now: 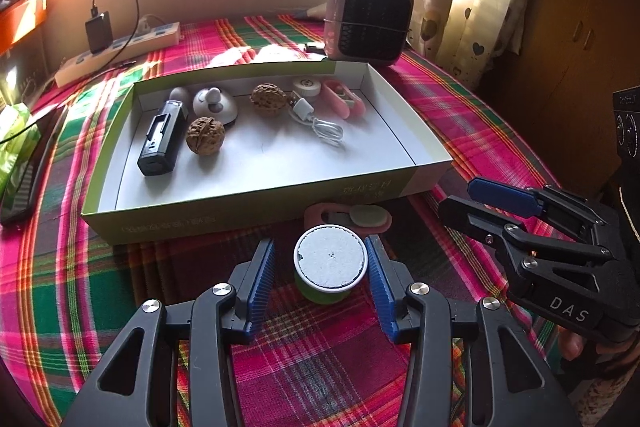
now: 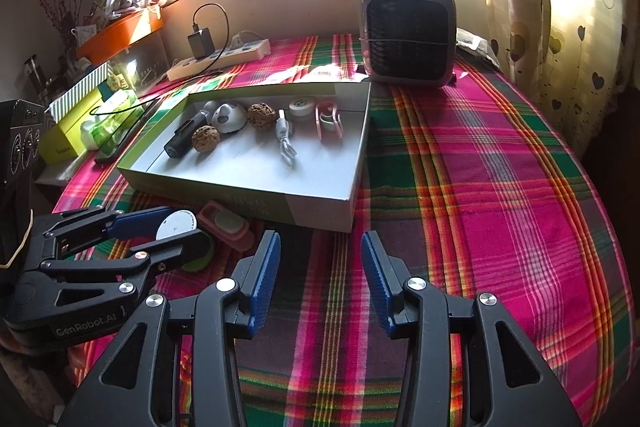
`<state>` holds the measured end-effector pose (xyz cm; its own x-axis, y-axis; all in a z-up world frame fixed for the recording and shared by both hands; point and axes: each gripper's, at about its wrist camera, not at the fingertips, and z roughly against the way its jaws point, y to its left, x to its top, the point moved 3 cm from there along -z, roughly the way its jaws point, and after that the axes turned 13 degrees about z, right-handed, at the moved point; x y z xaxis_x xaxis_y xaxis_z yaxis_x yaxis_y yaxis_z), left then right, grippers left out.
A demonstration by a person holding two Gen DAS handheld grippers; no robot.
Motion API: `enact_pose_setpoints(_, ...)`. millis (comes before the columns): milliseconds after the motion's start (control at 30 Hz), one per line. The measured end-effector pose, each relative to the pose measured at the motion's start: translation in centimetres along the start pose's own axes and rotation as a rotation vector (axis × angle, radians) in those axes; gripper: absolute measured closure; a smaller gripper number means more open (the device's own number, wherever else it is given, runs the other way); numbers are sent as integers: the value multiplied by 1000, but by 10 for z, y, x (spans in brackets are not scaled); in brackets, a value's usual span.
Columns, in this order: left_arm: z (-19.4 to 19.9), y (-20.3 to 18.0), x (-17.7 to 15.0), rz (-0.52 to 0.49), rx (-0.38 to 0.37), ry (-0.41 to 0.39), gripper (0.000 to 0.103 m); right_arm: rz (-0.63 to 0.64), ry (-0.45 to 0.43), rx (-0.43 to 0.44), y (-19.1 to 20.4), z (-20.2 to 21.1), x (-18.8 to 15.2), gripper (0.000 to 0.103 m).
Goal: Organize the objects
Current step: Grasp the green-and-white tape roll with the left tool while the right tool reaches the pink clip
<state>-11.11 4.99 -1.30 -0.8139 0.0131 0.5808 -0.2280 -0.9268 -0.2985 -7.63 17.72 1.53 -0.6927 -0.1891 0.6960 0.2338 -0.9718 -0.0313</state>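
Observation:
A small green tub with a white round lid (image 1: 330, 259) stands upright on the plaid cloth. My left gripper (image 1: 320, 243) is open around it, blue pads on either side, with a gap on the left. Just behind the tub lies a pink case with a pale oval (image 1: 360, 217). Behind both sits the open white box (image 1: 260, 199), which holds a black device (image 1: 162, 139), two walnuts (image 1: 205, 135), a white cable (image 1: 320, 127) and a pink clip (image 1: 344, 99). My right gripper (image 2: 319, 235) hovers open over bare cloth, right of the tub (image 2: 176, 225), with nothing between its pads.
A small heater (image 1: 368, 23) stands behind the box at the back right. A power strip with a black charger (image 1: 120, 51) lies at the back left. A dark phone (image 1: 24, 183) and a green packet lie at the left edge. Curtains hang on the right.

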Motion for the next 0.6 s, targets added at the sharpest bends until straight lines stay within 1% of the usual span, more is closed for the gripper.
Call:
enact_pose_setpoints(33, 0, 1, 0, 6, -2, 1, 63, -1, 3, 2, 0, -1, 0, 59)
enact_pose_setpoints(67, 0, 2, 0, 12, -2, -1, 68, 0, 3, 5, 0, -1, 0, 59)
enact_pose_setpoints(100, 0, 2, 0, 12, -4, -4, 71, 2, 4, 6, 1, -2, 0, 59)
enact_pose_setpoints(333, 3, 12, 1, 33, 5, -11, 71, 21, 13, 23, 8, -5, 0, 59)
enact_pose_setpoints(500, 9, 25, 1, 49, 35, -23, 71, 62, 9, 78, 23, -7, 3, 59)
enact_pose_setpoints(600, 13, 36, 2, 70, 38, -25, 71, 95, 11, 110, 34, -12, 8, 59)
